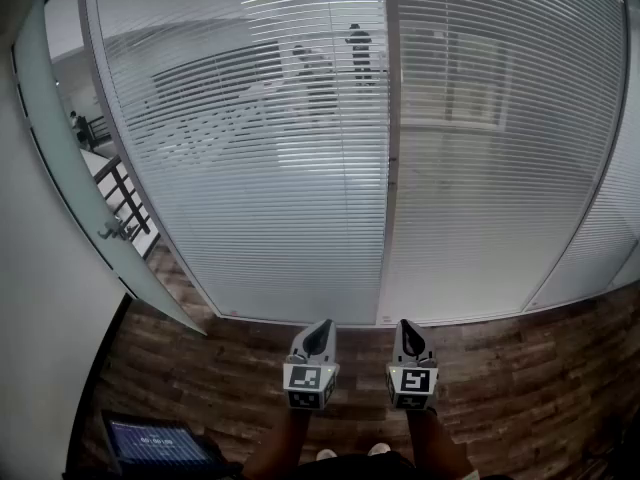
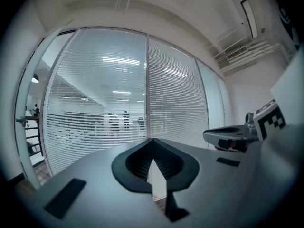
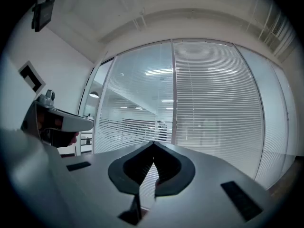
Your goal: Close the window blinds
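White slatted blinds hang over two tall glass panels in front of me. Through the left blind (image 1: 250, 168) I can make out figures and a railing, while the right blind (image 1: 500, 148) looks denser. Both grippers are held low, well short of the glass and touching nothing. My left gripper (image 1: 321, 325) (image 2: 152, 140) has its jaws together at the tips and holds nothing. The right gripper (image 1: 404, 325) (image 3: 153, 143) is shut and empty too. Each shows in the other's view: the right gripper (image 2: 230, 136), the left gripper (image 3: 59, 121). No cord or wand is visible.
A vertical frame post (image 1: 388, 168) divides the two panels. At the left is a glass door with a handle (image 1: 118, 230), beside a white wall (image 1: 40, 328). A laptop (image 1: 155, 443) lies on the wooden floor (image 1: 520, 368) at lower left. People (image 1: 358, 46) stand behind the glass.
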`<action>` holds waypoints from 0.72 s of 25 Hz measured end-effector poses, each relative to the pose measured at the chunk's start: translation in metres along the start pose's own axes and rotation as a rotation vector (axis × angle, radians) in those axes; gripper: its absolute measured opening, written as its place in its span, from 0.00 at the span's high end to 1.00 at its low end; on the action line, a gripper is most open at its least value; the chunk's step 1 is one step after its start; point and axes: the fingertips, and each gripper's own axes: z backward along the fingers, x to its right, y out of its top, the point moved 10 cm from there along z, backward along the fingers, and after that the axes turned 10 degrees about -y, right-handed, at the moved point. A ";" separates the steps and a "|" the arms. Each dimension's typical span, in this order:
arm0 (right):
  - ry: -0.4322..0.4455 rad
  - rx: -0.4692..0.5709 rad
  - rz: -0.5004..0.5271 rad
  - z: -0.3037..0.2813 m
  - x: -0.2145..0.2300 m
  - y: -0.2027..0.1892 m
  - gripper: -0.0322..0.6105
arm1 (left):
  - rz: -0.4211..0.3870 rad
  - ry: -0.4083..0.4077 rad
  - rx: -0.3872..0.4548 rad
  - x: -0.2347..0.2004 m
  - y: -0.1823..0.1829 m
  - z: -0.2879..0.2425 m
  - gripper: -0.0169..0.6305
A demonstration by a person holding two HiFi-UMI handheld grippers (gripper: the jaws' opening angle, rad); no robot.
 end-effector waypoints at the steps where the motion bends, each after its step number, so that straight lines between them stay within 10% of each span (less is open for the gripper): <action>1: 0.000 -0.001 0.004 0.000 0.001 -0.001 0.95 | -0.002 -0.003 0.001 0.000 0.000 -0.001 0.97; 18: 0.008 -0.010 -0.002 -0.007 0.004 -0.005 0.95 | -0.002 -0.004 -0.027 -0.004 -0.002 -0.008 0.97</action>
